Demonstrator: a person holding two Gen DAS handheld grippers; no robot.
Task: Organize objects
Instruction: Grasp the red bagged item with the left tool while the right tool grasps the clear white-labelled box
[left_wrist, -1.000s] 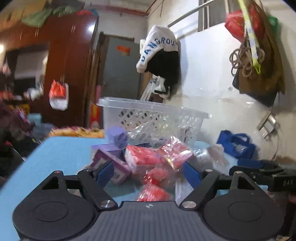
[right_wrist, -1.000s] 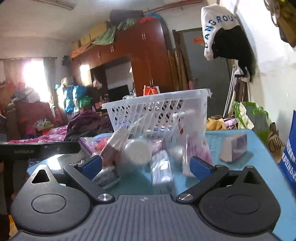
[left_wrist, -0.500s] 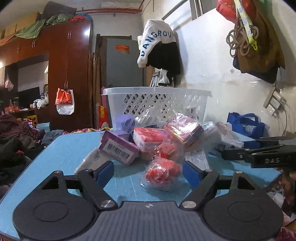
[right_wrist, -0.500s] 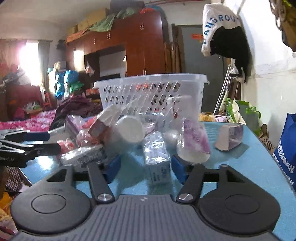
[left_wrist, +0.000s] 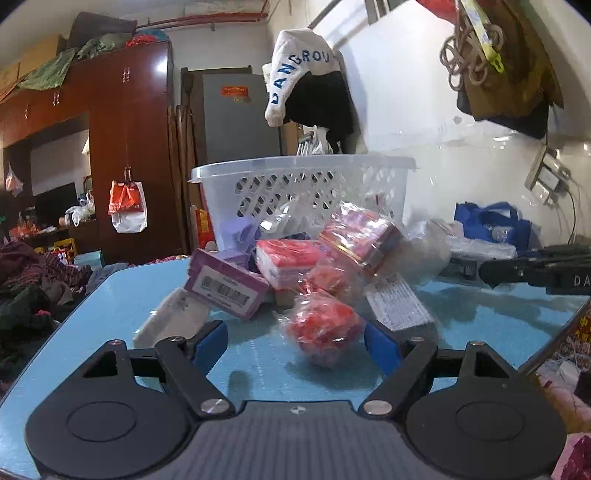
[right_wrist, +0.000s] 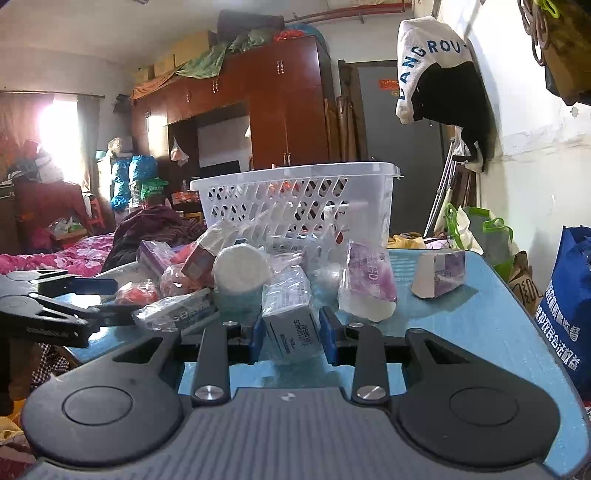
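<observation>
The right hand-held gripper (right_wrist: 291, 334) is clamping the wrapped box (right_wrist: 290, 317) on the desk (right_wrist: 480, 325); the left hand-held gripper (left_wrist: 295, 341) is gaping wide around a red packet (left_wrist: 321, 328)

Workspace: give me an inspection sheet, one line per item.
Surface: blue table, mostly covered at the centre.
Job's things: white basket upright behind a pile of wrapped packets; clear-wrapped box; red mesh bag; purple barcode box.
Clutter: wedge-shaped packet lying apart from the pile.
Grippers: right tool shut on the clear-wrapped box; left tool open, the red mesh bag between its fingers.
Cables: cord at wall socket.
Surroundings: wardrobe, bedding, hanging bags.
</observation>
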